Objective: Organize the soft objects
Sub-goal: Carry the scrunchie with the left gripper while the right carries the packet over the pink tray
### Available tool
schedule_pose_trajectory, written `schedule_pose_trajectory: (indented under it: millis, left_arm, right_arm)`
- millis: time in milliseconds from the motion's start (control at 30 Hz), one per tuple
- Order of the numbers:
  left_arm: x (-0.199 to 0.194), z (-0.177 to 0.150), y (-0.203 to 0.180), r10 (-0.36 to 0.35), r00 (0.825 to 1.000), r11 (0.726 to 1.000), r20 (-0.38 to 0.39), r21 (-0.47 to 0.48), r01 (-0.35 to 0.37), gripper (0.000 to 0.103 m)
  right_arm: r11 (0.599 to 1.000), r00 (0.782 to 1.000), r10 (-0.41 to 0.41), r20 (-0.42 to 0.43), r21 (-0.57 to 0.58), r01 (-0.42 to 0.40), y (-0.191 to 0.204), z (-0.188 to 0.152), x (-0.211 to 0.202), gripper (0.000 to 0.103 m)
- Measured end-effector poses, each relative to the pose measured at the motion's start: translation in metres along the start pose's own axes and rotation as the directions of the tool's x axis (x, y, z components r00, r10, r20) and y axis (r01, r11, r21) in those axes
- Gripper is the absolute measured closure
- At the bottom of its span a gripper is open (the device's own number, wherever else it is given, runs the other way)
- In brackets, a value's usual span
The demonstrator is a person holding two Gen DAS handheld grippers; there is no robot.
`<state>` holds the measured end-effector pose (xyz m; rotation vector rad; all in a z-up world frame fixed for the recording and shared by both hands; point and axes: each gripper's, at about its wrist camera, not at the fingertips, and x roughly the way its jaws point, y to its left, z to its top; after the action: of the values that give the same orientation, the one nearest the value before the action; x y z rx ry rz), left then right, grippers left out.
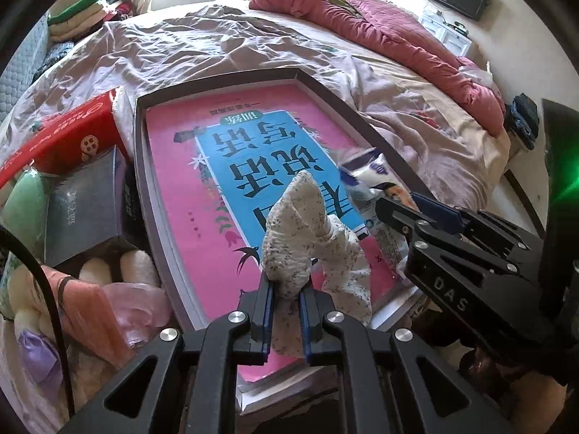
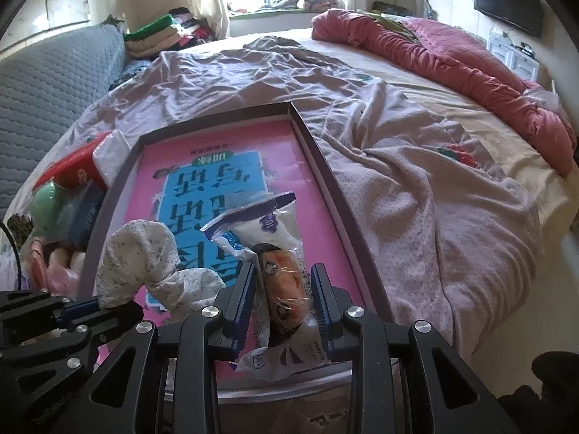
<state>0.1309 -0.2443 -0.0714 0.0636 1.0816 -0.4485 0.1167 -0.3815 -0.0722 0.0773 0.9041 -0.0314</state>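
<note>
Speckled white cloth [image 1: 289,253] pinched upright in left gripper [image 1: 286,307] fingers, above pink-lined tray [image 1: 213,86].
Right gripper [image 2: 282,300] pinches snack packet [image 2: 278,282] alongside, packet's long axis pointing away over the tray.

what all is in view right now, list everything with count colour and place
floral cloth: one, white with small specks, in left gripper
snack packet: one, clear and white with orange filling, in right gripper
book: one, pink and blue, in the tray
tray: one, grey, on the bed
bedsheet: one, pale mauve, on the bed
quilt: one, red, far right
red box: one, left of tray
left gripper: black, shut on cloth
right gripper: black, shut on packet
</note>
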Motion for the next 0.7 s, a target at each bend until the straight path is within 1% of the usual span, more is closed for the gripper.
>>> schedule_pose_trajectory:
  millis: [67,233,467,600,700]
  left_arm:
    - [-0.001,-0.002,-0.004,0.011,1.0,1.0,0.005,0.021,-0.011,0.091]
    - [-0.004,-0.004,-0.009,0.01,1.0,0.999,0.013,0.035,-0.011,0.091]
    - [-0.001,-0.004,-0.001,0.001,1.0,1.0,0.008,0.005,-0.001,0.09]
    - [-0.002,-0.003,0.005,0.006,1.0,1.0,0.021,-0.006,-0.006,0.09]
    - [-0.005,-0.001,0.008,0.007,0.999,1.0,0.037,-0.017,-0.006,0.086]
  right_arm:
    - [1.0,1.0,-0.01,-0.002,-0.003,0.01,0.0,-0.001,0.001,0.071]
    - [1.0,1.0,-0.029,-0.005,-0.008,0.029,0.0,-0.002,0.0,0.071]
    - [0.999,0.999,-0.049,-0.007,-0.008,0.049,-0.001,-0.004,-0.002,0.071]
    - [0.998,0.998,-0.058,-0.007,-0.003,0.058,-0.003,-0.005,-0.004,0.069]
    - [0.998,0.998,-0.059,-0.002,0.008,0.059,-0.005,-0.005,-0.006,0.069]
